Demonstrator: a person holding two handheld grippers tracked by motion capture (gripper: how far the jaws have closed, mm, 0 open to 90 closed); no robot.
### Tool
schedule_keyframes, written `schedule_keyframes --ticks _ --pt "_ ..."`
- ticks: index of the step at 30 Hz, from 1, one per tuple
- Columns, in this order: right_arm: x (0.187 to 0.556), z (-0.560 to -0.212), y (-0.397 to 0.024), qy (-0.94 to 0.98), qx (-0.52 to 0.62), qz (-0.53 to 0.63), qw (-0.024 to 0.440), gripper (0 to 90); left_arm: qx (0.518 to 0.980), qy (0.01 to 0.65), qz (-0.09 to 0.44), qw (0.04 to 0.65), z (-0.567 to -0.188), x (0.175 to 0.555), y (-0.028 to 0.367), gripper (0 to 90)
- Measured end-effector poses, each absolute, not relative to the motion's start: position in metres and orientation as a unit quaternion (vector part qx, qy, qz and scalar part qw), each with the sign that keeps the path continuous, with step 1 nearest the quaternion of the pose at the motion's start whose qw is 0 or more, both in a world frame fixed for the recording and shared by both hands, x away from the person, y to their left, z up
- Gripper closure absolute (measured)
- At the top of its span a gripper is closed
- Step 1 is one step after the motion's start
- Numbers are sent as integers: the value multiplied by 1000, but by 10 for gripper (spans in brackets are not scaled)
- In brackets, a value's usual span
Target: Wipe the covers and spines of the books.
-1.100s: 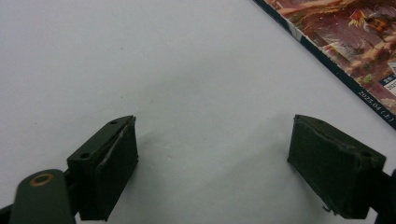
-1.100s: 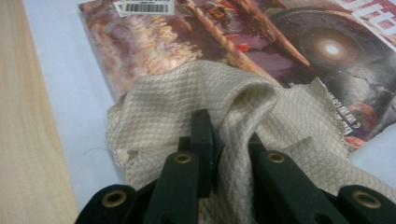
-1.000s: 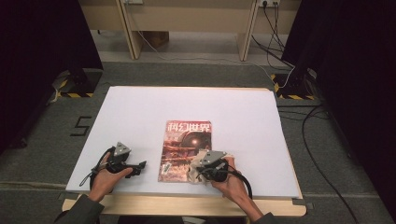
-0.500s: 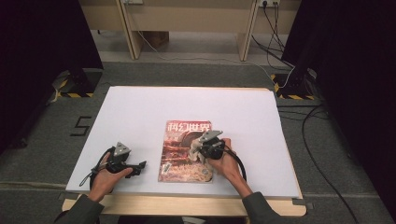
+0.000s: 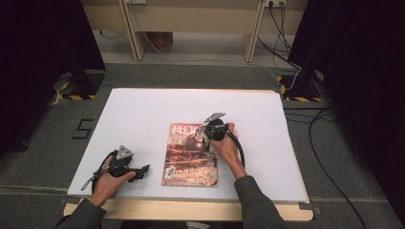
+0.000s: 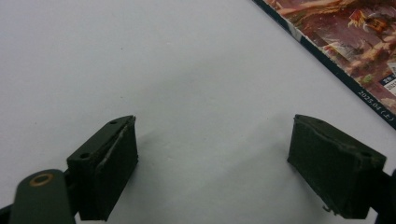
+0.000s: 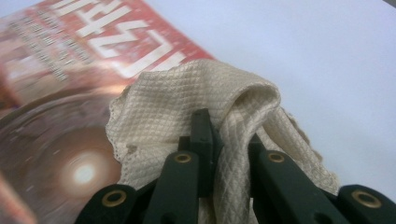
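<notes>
Right jaws: clenched on a fold of cream waffle-weave cloth; in the right gripper view the fabric is seen pinched between the two black jaws and draped over their tips.
Right gripper: seen in the high view a little right of the frame's centre, over the upper right part of the magazine, with its grey plate on top.
Cloth: held bunched at the jaw tips; in the right gripper view it hangs over the magazine's title corner, and whether it presses on the cover cannot be told.
Right hand: wrapped around the gripper body, the dark sleeve entering from the lower edge of the high view.
Left jaws: released, set wide apart in the left gripper view, with nothing but bare white surface between them.
Left gripper: seen at the lower left of the high view, low over the table, just left of the magazine and apart from it.
Left hand: closed on the gripper body, a cable looping beside it.
Magazine: lying flat and closed at the lower centre of the high view, red cover with large white characters; its edge crosses the upper right corner of the left gripper view.
Table: white top with a wooden front edge.
</notes>
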State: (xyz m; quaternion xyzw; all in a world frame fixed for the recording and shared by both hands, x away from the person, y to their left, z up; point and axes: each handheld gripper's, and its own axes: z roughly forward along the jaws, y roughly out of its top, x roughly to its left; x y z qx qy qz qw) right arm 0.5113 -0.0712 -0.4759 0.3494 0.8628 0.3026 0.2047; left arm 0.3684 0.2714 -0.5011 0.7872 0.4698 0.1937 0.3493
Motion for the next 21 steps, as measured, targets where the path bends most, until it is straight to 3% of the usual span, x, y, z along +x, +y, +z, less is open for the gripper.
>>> schedule_keyframes --ticks 11,21 --pt "521 -476 -47 863 350 300 207 825 788 470 193 349 -501 369 271 145" --pt "525 -476 10 880 310 303 194 825 788 469 193 349 -501 368 272 145"
